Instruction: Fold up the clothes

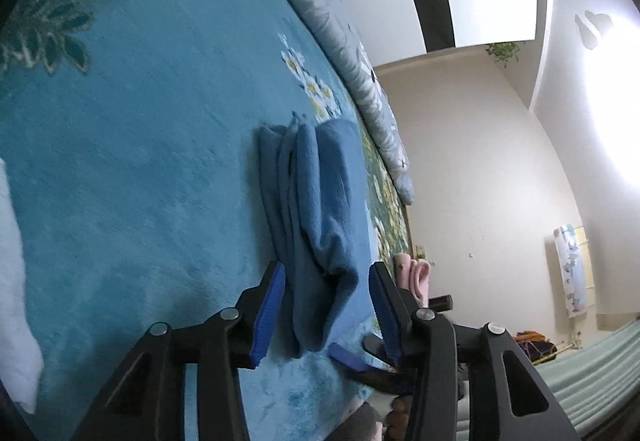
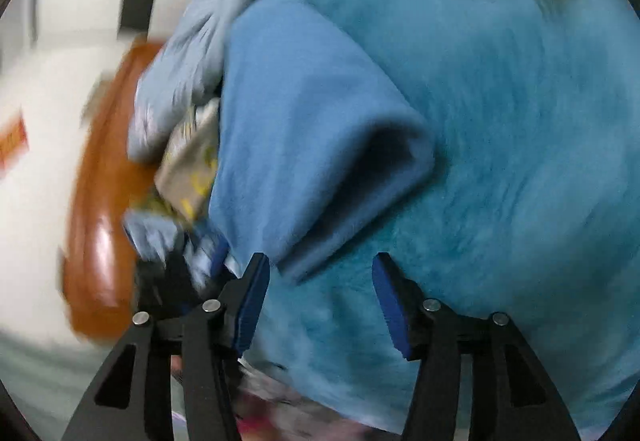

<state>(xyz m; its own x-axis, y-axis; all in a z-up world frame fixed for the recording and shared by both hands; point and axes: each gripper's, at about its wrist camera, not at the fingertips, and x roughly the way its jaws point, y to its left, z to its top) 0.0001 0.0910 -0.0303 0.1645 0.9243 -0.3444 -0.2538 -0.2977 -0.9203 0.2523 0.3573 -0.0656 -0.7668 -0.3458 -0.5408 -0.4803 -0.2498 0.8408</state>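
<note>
A folded blue fleece cloth (image 1: 320, 193) lies on the teal plush bedspread (image 1: 140, 141). My left gripper (image 1: 327, 273) stands open with the cloth's near end between its blue pads, and neither pad presses on it. Just right of it, low down, one blue pad (image 1: 346, 357) of the other gripper shows. In the blurred right wrist view the same blue cloth (image 2: 304, 129) has a rolled fold facing me. My right gripper (image 2: 320, 261) is open, with the cloth's lower edge close to its left finger.
A grey-blue quilt (image 1: 360, 81) runs along the bed's far side. A white cloth (image 1: 12, 281) lies at the left edge and a pink one (image 1: 412, 273) beyond the blue cloth. A brown wooden headboard (image 2: 100, 201) and patterned bedding (image 2: 192, 161) sit left of the cloth.
</note>
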